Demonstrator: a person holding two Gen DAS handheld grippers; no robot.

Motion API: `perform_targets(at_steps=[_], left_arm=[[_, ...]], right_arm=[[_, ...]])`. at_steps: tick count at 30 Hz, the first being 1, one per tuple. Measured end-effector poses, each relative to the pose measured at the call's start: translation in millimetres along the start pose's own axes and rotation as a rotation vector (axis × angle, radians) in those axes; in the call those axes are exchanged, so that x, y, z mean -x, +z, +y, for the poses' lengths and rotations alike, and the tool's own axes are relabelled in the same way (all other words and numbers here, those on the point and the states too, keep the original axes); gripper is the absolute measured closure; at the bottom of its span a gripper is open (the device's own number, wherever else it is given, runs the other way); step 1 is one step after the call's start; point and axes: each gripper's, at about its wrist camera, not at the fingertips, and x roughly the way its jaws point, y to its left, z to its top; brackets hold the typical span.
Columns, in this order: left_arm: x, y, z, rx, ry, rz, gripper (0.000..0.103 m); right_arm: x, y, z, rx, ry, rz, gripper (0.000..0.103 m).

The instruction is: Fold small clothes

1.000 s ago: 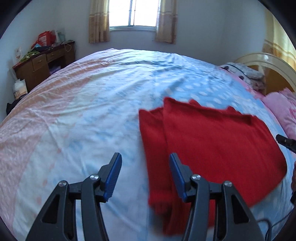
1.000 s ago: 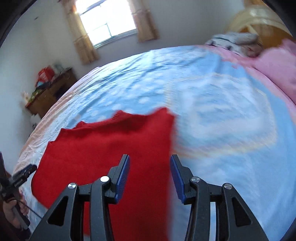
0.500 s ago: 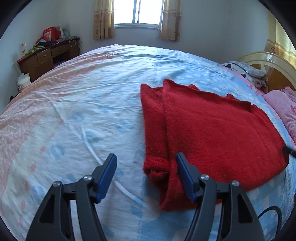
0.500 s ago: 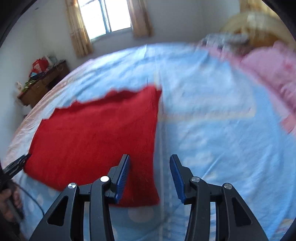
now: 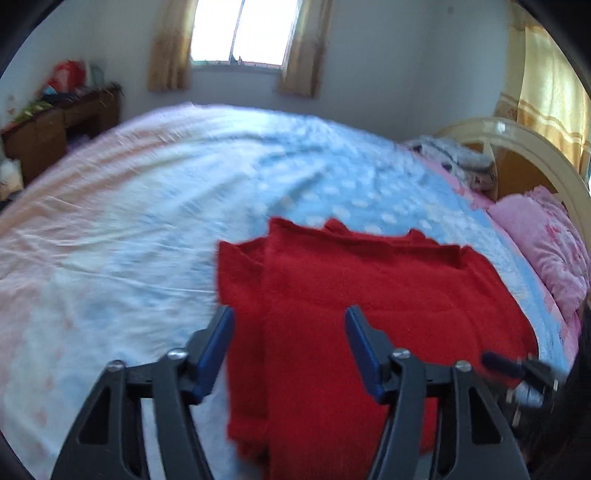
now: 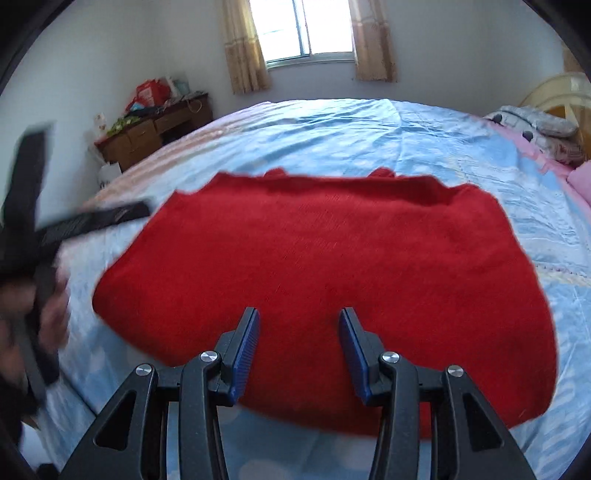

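Red knitwear fills the near middle of the left wrist view: a red sweater (image 5: 369, 317) lies flat on the bed (image 5: 147, 229), whose sheet is pale blue with white dots and fades to pink at the left. A narrower folded strip, probably a sleeve, runs along the sweater's left edge from far to near. The left tool (image 5: 290, 341) hangs over this near-left part of the sweater with its blue-padded fingers (image 5: 216, 343) spread wide apart and nothing between them; whether they brush the knit cannot be told, as the picture is blurred. At the near right edge the tip of the right tool (image 5: 513, 369) pokes in over the sweater's right border. A pink pillow (image 5: 543, 247) lies at the right by the cream headboard (image 5: 535, 155), a wooden desk (image 5: 59, 129) stands far left, and a curtained window (image 5: 240, 33) sits in the far wall. In the right wrist view the sweater (image 6: 325, 280) spreads across the middle of the bed (image 6: 332, 136), its neckline side far and its hem near. The right tool (image 6: 298, 349) hovers above the sweater's near edge, fingers (image 6: 245, 347) well apart and gripping nothing. At the left edge the left tool (image 6: 92, 221) shows as a dark blur, held in the person's left hand (image 6: 51, 317), beside the sweater's left border.
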Motion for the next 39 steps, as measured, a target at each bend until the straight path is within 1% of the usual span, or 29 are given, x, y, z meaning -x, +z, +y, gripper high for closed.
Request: perform_targets(at_steps=[1, 2, 3, 4, 5, 6, 7, 9, 11, 12, 13, 15, 16, 17, 18, 20, 22, 24, 26, 28, 29, 30, 31, 32, 34, 35, 36, 37, 39], left_arm=[[-14.4, 4.5, 1.4, 0.01, -0.013, 0.038, 0.065], [-21.9, 5.1, 1.2, 0.016, -0.028, 0.065, 0.067], [-37.3, 6.8, 3.7, 0.029, -0.053, 0.122, 0.067], [-42.0, 5.2, 7.8, 0.049, -0.038, 0.13, 0.074], [-39.5, 2.2, 9.4, 0.065, -0.038, 0.122, 0.077], [-37.9, 1.0, 12.3, 0.081, -0.059, 0.108, 0.082], [-34.1, -0.5, 12.3, 0.08, -0.062, 0.097, 0.092], [-22.7, -4.0, 15.1, 0.087, -0.08, 0.053, 0.096], [-12.8, -7.2, 17.9, 0.111, -0.079, 0.031, 0.096], [-3.8, -10.6, 17.9, 0.114, -0.08, 0.002, 0.096], [4.2, -14.1, 16.3, 0.102, -0.063, -0.025, 0.096], [10.7, -16.1, 15.5, 0.099, -0.038, -0.05, 0.096], [12.7, -18.5, 16.7, 0.11, -0.038, -0.054, 0.096], [7.8, -18.6, 17.1, 0.102, -0.016, -0.043, 0.096], [2.4, -19.7, 17.0, 0.093, 0.002, -0.03, 0.095], [-9.6, -20.6, 19.3, 0.092, 0.008, -0.01, 0.092], [-8.6, -17.1, 21.9, 0.121, 0.0, -0.018, 0.086], [-3.6, -15.4, 22.1, 0.134, -0.007, -0.021, 0.082], [4.6, -17.0, 18.5, 0.109, 0.033, -0.045, 0.071], [11.3, -20.2, 13.2, 0.054, 0.09, -0.079, 0.043], [10.7, -21.5, 11.7, 0.033, 0.115, -0.082, 0.039], [7.0, -22.4, 10.8, 0.01, 0.144, -0.075, 0.038], [0.7, -23.5, 12.1, 0.002, 0.167, -0.053, 0.038], [-3.2, -23.6, 14.9, 0.012, 0.169, -0.037, 0.038], [-8.3, -23.8, 25.6, 0.068, 0.147, 0.0, 0.036], [-5.4, -24.8, 27.3, 0.078, 0.144, -0.005, 0.036], [-3.5, -25.8, 26.8, 0.074, 0.148, -0.008, 0.034], [-2.2, -27.8, 24.7, 0.063, 0.156, -0.006, 0.031], [1.0, -35.3, 20.0, 0.025, 0.187, -0.003, 0.029]], right_arm=[[2.9, -6.4, 6.9, 0.038, -0.029, -0.027, 0.056], [4.6, -10.4, 11.0, 0.063, -0.038, -0.036, 0.05], [5.9, -15.4, 14.5, 0.089, -0.04, -0.044, 0.044], [6.6, -19.7, 16.2, 0.103, -0.039, -0.051, 0.043], [6.9, -21.3, 16.1, 0.108, -0.037, -0.054, 0.041], [7.9, -22.9, 16.2, 0.11, -0.036, -0.061, 0.041], [8.4, -22.3, 15.2, 0.106, -0.032, -0.063, 0.041], [7.9, -23.5, 13.7, 0.097, -0.024, -0.063, 0.04], [7.4, -22.6, 12.1, 0.095, -0.018, -0.07, 0.039], [7.1, -22.7, 11.9, 0.095, -0.018, -0.071, 0.037], [7.0, -23.2, 12.2, 0.096, -0.017, -0.072, 0.037], [6.4, -23.4, 12.4, 0.102, -0.02, -0.073, 0.035], [6.3, -23.9, 13.2, 0.107, -0.023, -0.073, 0.035], [5.5, -24.0, 14.4, 0.114, -0.028, -0.071, 0.033], [4.6, -24.1, 15.8, 0.122, -0.032, -0.068, 0.031], [3.7, -24.7, 19.7, 0.142, -0.045, -0.062, 0.029], [5.9, -24.9, 20.1, 0.145, -0.048, -0.067, 0.029], [14.0, -25.2, 15.6, 0.121, -0.019, -0.087, 0.029], [27.2, -22.4, 6.9, 0.08, 0.006, -0.129, 0.029], [39.6, -15.9, -1.0, 0.061, -0.021, -0.174, 0.029], [47.4, -9.0, -8.6, 0.046, -0.053, -0.204, 0.029], [49.9, -4.0, -15.5, 0.031, -0.073, -0.212, 0.028], [47.3, 1.9, -26.0, 0.008, -0.094, -0.193, 0.026], [41.5, 3.9, -33.4, -0.009, -0.108, -0.157, 0.023], [17.8, 0.6, -53.5, -0.062, -0.149, -0.027, 0.023], [5.2, -8.8, -63.8, -0.099, -0.141, 0.033, 0.023], [8.9, -13.1, -62.4, -0.08, -0.138, -0.004, 0.023], [13.0, -14.5, -57.6, -0.054, -0.144, -0.015, 0.023], [18.3, -12.0, -49.6, -0.037, -0.138, 0.005, 0.023]])
